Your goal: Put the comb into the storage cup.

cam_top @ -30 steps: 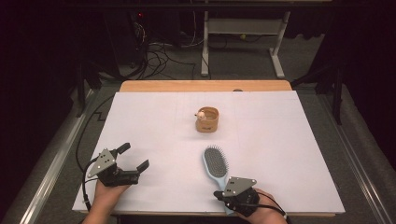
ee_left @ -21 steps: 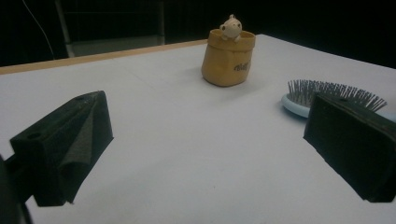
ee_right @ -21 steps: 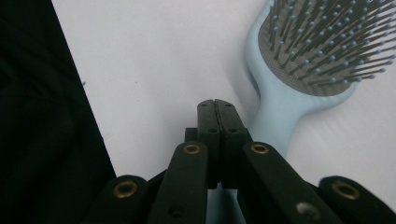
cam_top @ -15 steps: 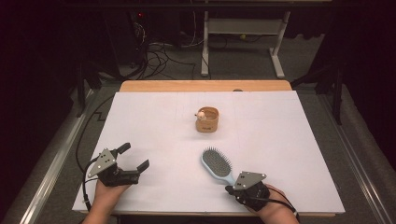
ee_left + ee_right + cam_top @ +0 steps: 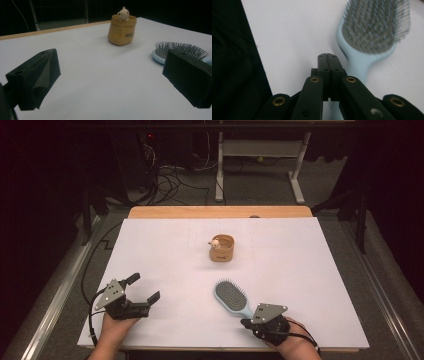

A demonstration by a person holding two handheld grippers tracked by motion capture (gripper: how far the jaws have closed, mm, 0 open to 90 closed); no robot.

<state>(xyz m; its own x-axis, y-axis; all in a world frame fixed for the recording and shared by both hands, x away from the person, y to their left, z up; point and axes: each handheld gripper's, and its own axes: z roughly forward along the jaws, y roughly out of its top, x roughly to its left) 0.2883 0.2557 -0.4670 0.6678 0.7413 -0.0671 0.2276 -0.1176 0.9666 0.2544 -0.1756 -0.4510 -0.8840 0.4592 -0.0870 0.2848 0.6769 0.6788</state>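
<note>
White table (image 5: 165,250) bears pouch (image 5: 222,249) holding figurine (image 5: 214,243).

My left hand (image 5: 116,324) enters from the near edge and holds the left gripper (image 5: 145,291) low over the near-left part of the table. Its jaws are spread wide and point forward and to the right; in the left gripper view they stand far apart at either side of the frame. My right hand (image 5: 290,345) holds the right gripper (image 5: 246,322) at the near-right edge. Its jaws are pressed together with nothing between them, pointing left and slightly forward.
</note>
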